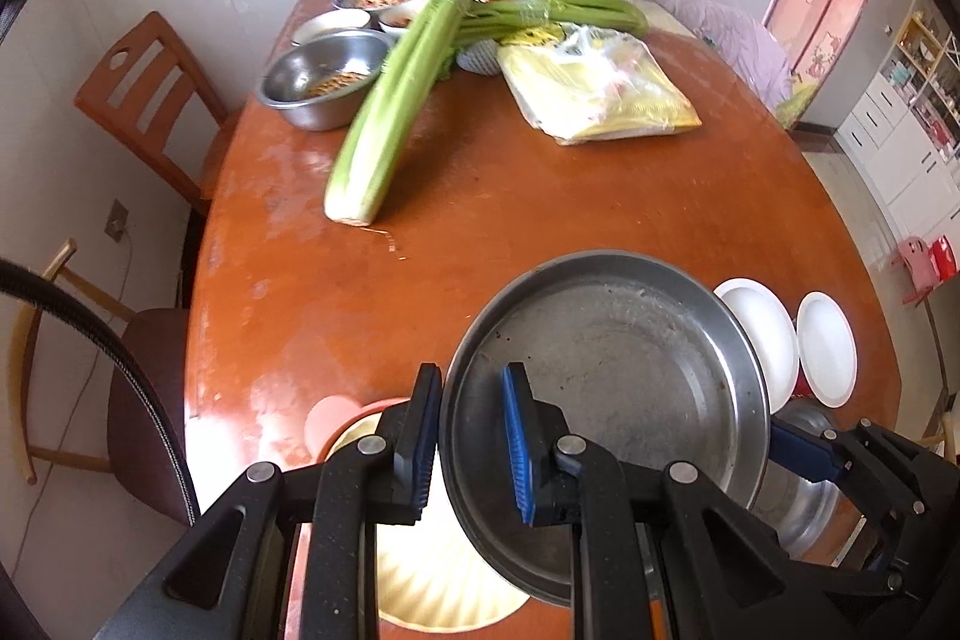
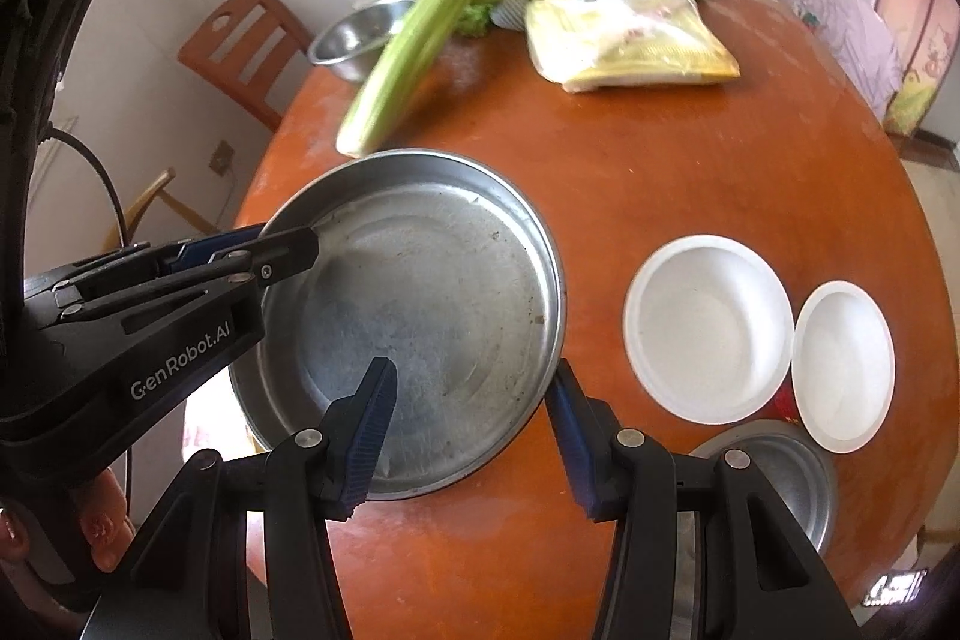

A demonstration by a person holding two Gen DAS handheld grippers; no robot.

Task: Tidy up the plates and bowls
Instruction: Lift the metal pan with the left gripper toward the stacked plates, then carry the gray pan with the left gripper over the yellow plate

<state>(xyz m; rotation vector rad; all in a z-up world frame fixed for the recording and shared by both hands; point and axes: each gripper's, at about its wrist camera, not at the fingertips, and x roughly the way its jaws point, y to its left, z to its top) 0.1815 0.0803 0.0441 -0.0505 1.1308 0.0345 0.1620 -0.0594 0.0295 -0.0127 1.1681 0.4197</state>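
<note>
Holding the large round stainless-steel pan (image 2: 420,334) by its near-left rim, the left gripper (image 1: 471,445) has its jaws pinched on the wall, one blue pad inside and one outside; the right wrist view confirms the fingers clamped over the rim. The pan appears lifted and tilted over the round reddish-brown wooden table (image 2: 660,184), partly above a pale fluted plate on a pink dish (image 1: 342,418), though whether its far edge touches the table I cannot tell. Judged step: relocating the pan towards a stack. The right gripper (image 2: 474,436) has its jaws spread wide and holds nothing, straddling the pan's near rim, left pad over the pan floor, right pad just outside the wall. Two white shallow bowls (image 2: 711,328) sit side by side, edges touching, to the right of the pan, with a small steel bowl (image 2: 774,472) near them at the table edge. Next move likely calls for keeping the one-sided pinch from slipping while the pan is lowered level, or the right jaws closing on the rim for support.
</note>
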